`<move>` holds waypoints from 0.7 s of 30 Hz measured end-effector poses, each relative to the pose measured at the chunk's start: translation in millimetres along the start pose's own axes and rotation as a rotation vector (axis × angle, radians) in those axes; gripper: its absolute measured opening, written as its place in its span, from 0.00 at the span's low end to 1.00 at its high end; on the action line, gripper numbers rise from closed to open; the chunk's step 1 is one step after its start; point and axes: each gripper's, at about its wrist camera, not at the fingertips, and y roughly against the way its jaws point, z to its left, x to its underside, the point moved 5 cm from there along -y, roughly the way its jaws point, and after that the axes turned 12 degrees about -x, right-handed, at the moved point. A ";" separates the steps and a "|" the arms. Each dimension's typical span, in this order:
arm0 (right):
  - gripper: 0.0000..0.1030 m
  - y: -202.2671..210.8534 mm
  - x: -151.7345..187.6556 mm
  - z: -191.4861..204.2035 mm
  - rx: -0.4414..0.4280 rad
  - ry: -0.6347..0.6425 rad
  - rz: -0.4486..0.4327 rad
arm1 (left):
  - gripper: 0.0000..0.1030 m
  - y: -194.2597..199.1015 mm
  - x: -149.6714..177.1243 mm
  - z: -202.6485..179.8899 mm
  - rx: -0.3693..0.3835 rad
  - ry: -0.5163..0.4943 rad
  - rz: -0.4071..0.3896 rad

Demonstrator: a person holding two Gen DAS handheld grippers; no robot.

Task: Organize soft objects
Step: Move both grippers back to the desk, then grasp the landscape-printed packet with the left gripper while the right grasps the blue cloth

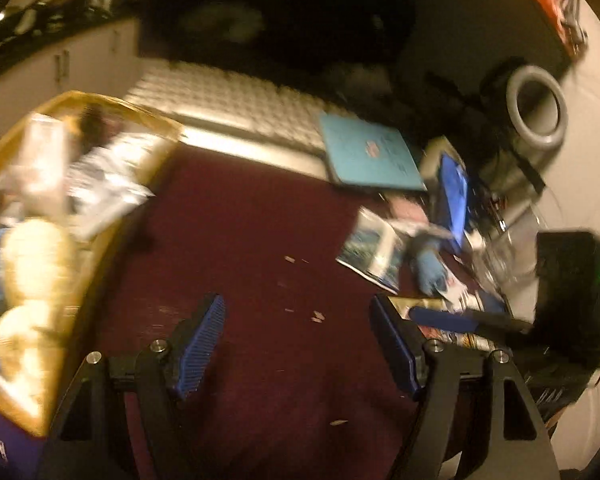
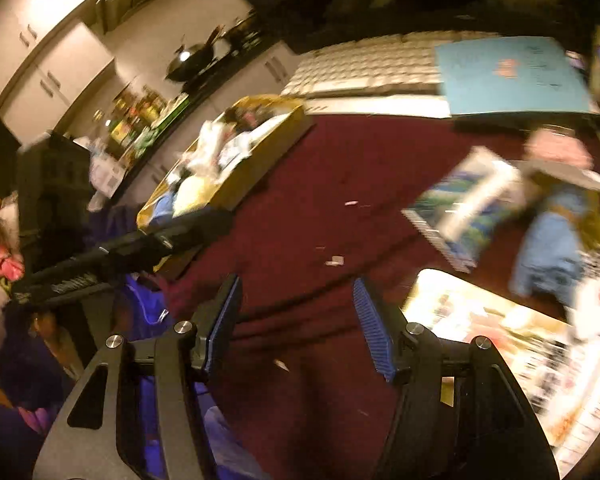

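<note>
A maroon cloth [image 1: 260, 216] covered the surface and bore a yellow tray [image 1: 80, 264] of soft things at the left, a white quilted pad [image 1: 236, 104] behind, a blue book [image 1: 372, 156], a magazine [image 1: 374, 248], a blue cloth [image 1: 430, 270] and scattered crumbs [image 1: 316, 318].

On the cloth [image 1: 240, 216] before me, the box [image 1: 80, 240] sits left, the booklet [image 1: 374, 250] right, the folder [image 1: 370, 154] behind it.

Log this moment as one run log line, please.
left gripper: open, empty | right gripper: open, empty | yellow box: soft items inside | maroon cloth: beneath both
</note>
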 end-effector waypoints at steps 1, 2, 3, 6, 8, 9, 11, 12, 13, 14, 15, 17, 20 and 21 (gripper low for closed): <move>0.57 12.2 -2.2 -9.1 0.030 -0.015 -0.029 | 0.73 -4.6 -0.2 -6.7 0.003 -0.012 0.010; 0.57 19.9 -3.2 -14.2 0.048 -0.025 -0.048 | 0.73 -6.0 -0.9 -13.1 0.008 -0.024 0.014; 0.57 30.4 -4.6 -22.9 0.075 -0.041 -0.072 | 0.73 -10.0 -1.4 -20.3 0.013 -0.045 0.020; 0.57 57.4 -10.0 -47.2 0.124 -0.101 -0.160 | 0.73 -17.7 -1.4 -36.3 0.012 -0.084 0.033; 0.57 61.0 -12.2 -60.4 0.138 -0.136 -0.173 | 0.73 -25.4 -3.0 -46.2 0.019 -0.113 0.046; 0.56 59.5 -14.7 -66.1 0.158 -0.152 -0.173 | 0.73 -28.9 -4.4 -50.1 0.016 -0.125 0.046; 0.55 56.3 -19.1 -75.5 0.220 -0.164 -0.176 | 0.73 -35.0 -7.6 -54.3 0.010 -0.146 0.047; 0.55 53.4 -21.8 -79.1 0.264 -0.153 -0.175 | 0.73 -37.7 -9.1 -55.5 0.005 -0.149 0.050; 0.55 50.5 -23.0 -82.4 0.286 -0.157 -0.166 | 0.73 -41.3 -11.0 -57.1 0.006 -0.149 0.055; 0.55 45.9 -24.7 -88.1 0.290 -0.170 -0.155 | 0.73 -42.2 -11.9 -57.1 0.010 -0.150 0.059; 0.51 41.4 -24.7 -93.1 0.287 -0.184 -0.142 | 0.73 -43.9 -13.0 -58.8 0.013 -0.158 0.062; 0.39 43.1 -21.2 -101.2 0.299 -0.192 -0.137 | 0.73 -46.6 -16.0 -62.4 0.009 -0.176 0.058; 0.22 43.3 -20.6 -102.0 0.288 -0.175 -0.149 | 0.73 -53.4 -22.3 -69.6 0.017 -0.206 0.060; 0.15 44.3 -20.9 -102.0 0.273 -0.172 -0.157 | 0.73 -58.1 -24.6 -74.0 0.019 -0.226 0.067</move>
